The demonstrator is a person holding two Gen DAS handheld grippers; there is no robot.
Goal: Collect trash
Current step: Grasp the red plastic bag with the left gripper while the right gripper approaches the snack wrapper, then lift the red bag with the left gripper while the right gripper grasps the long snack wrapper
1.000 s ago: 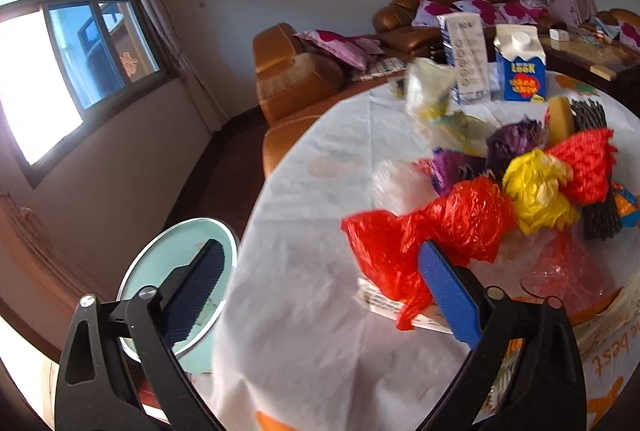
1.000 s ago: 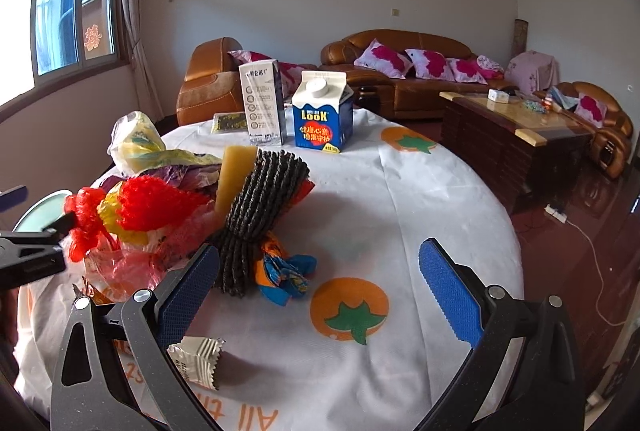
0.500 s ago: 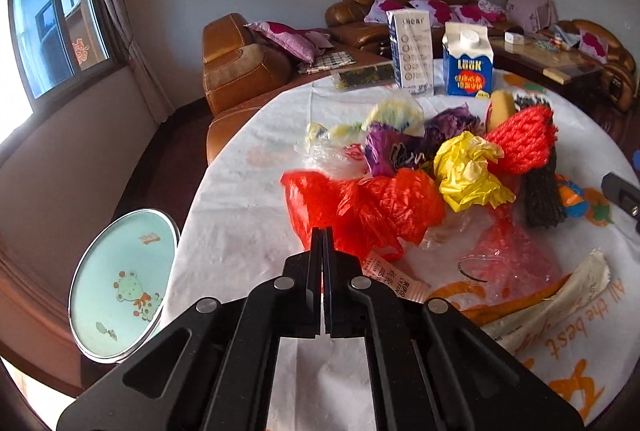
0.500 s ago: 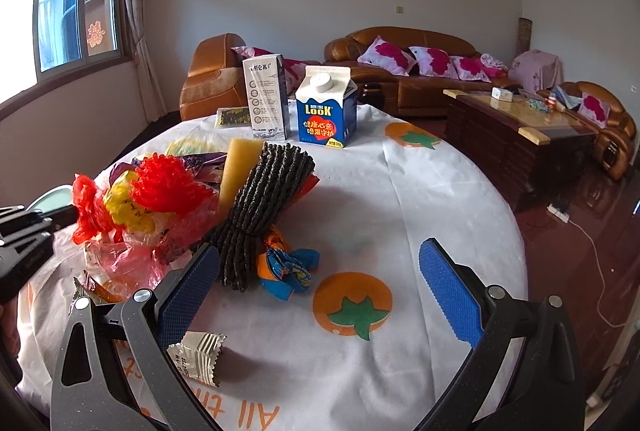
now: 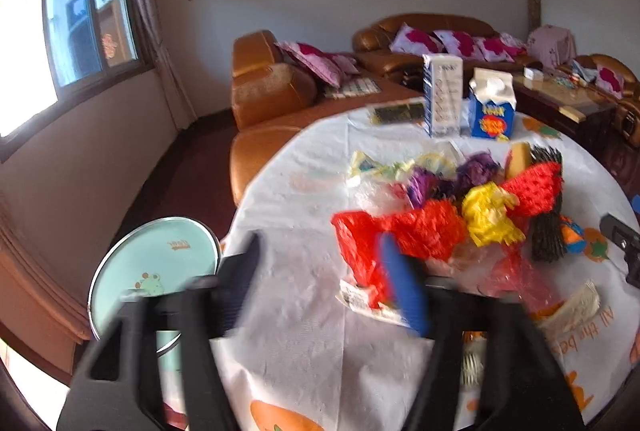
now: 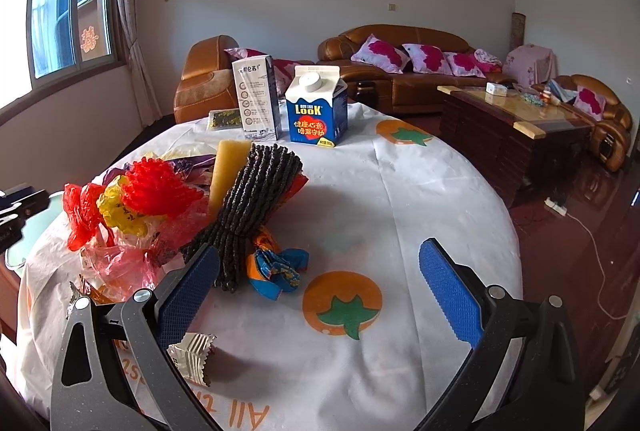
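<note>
Grippers, left gripper and right gripper, both gaped wide and empty before the trash pile.

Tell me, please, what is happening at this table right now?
A person with a gripper in each hand is clearing trash from a round table. Both grippers are open and empty. The left gripper, blurred by motion, is beside a red bag at the edge of a heap of crumpled wrappers. The right gripper hovers near a blue-and-orange wrapper and a small silver wrapper.
</note>
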